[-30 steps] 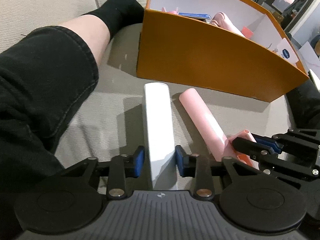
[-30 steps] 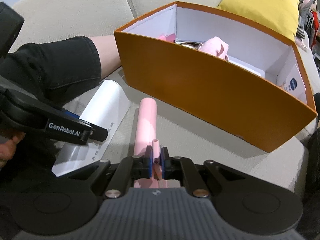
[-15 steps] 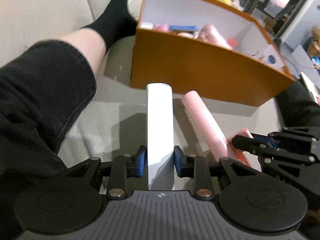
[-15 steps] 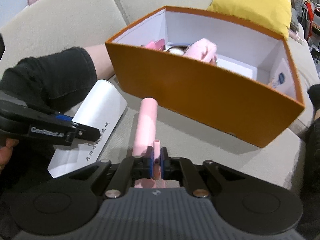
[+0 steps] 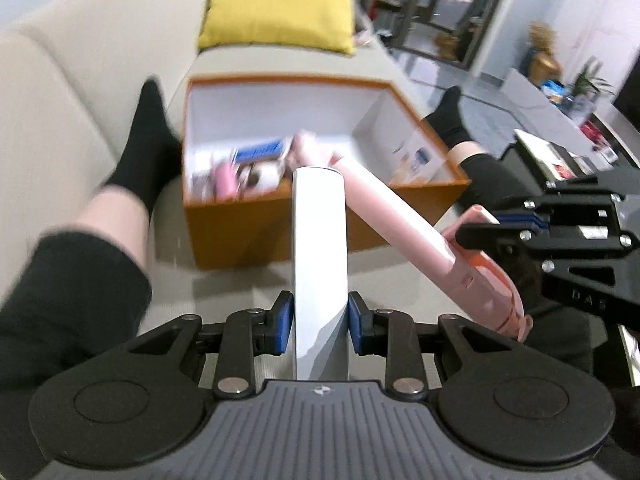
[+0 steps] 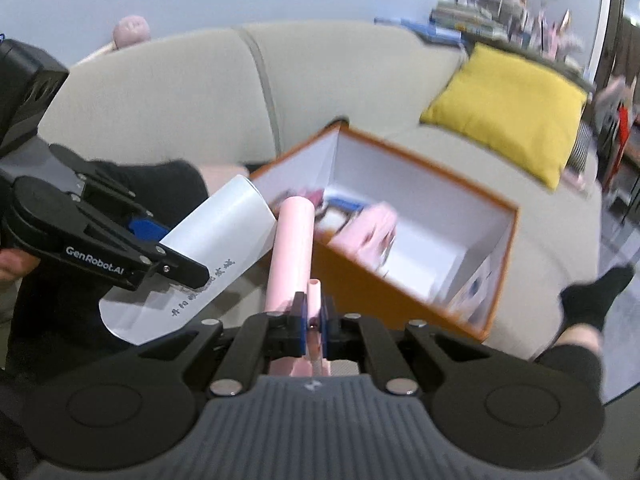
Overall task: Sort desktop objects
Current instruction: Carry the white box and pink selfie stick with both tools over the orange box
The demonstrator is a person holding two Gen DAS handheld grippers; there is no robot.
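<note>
The left gripper [image 5: 320,322] clamps a flat white plastic tube [image 5: 319,256]; the right gripper [image 6: 314,322] pinches a pink roller's thin handle [image 6: 314,294]. Ahead of both jaws sits an open orange cardboard box [image 5: 256,236]. Only the right view shows the tube's printing.

Two wrist fisheyes, close behind their fingers, angled down, both facing the orange box [image 5: 256,236] [image 6: 384,284].

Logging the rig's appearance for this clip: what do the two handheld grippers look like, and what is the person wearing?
Both grippers are black linkage frames with silver pivot screws, blue finger pads and a ribbed grey housing flanked by round black discs. The left gripper carries white "GenRobot.AI" lettering on its side; the right gripper shows embossed letters. The person wears black trousers and black socks.
</note>
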